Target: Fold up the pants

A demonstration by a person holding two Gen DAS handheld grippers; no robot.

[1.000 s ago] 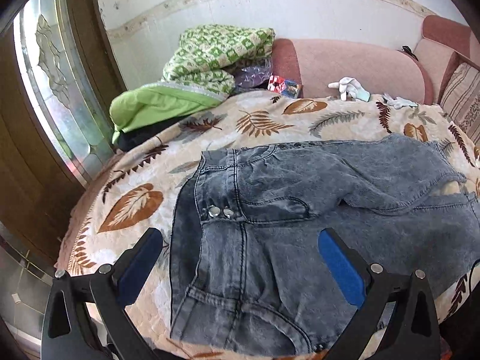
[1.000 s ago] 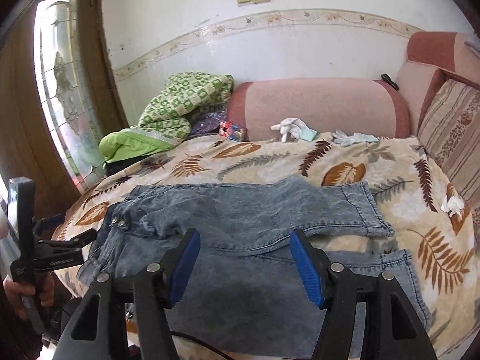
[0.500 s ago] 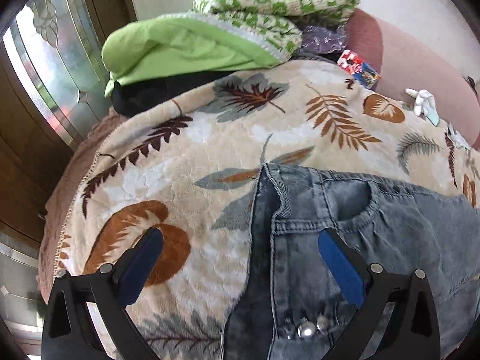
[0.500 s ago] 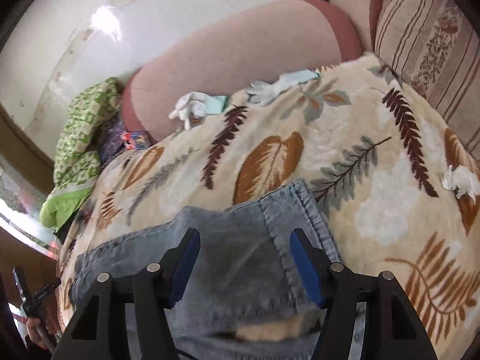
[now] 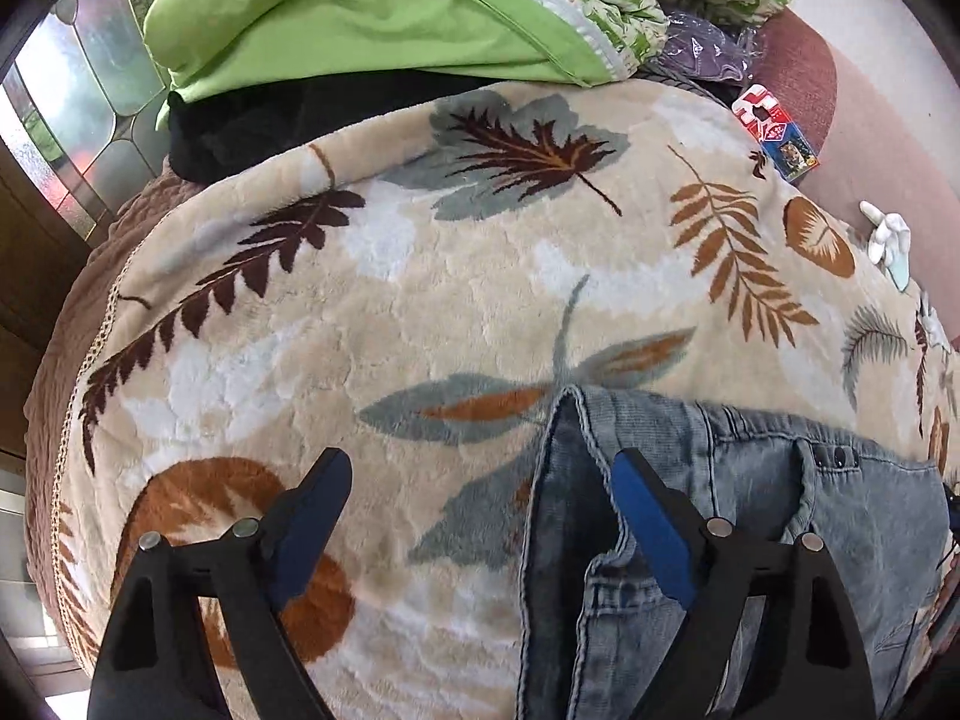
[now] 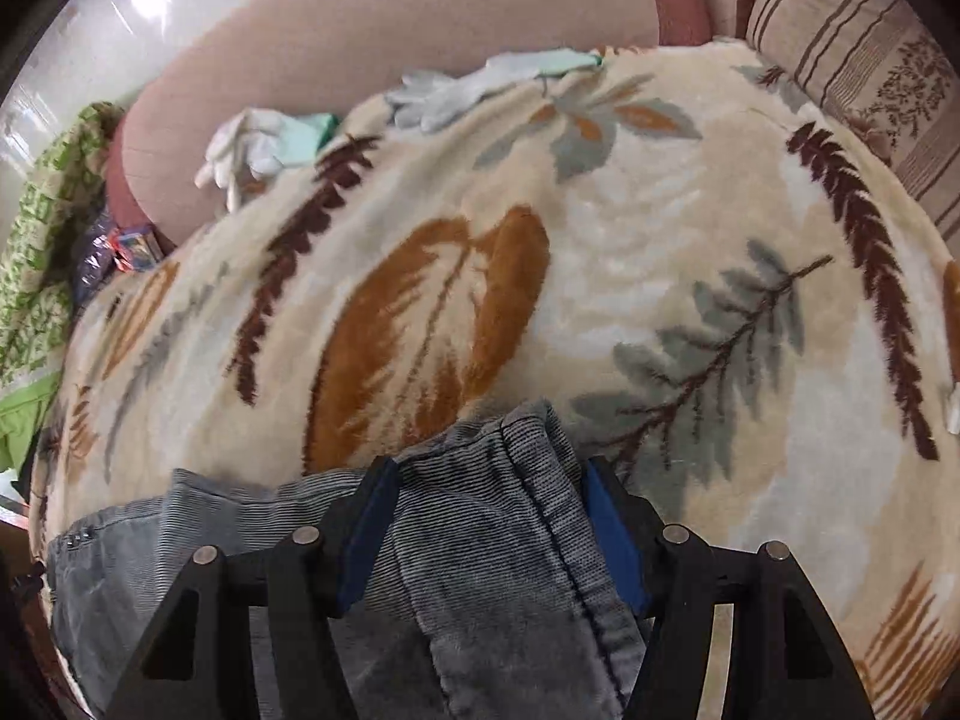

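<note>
Home living room: blanket-covered sofa (image 6: 372, 42), striped cushion (image 6: 864, 54).

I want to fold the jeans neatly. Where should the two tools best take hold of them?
Probably from above at the far corners: left tool on the waistband corner, right tool on the leg hem. Both edges are thick, stitched and lie flat on the blanket.

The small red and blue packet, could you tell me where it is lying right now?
In the left wrist view the red and blue packet lies upper right, at the leaf-print blanket's far edge against the pink sofa back.
</note>
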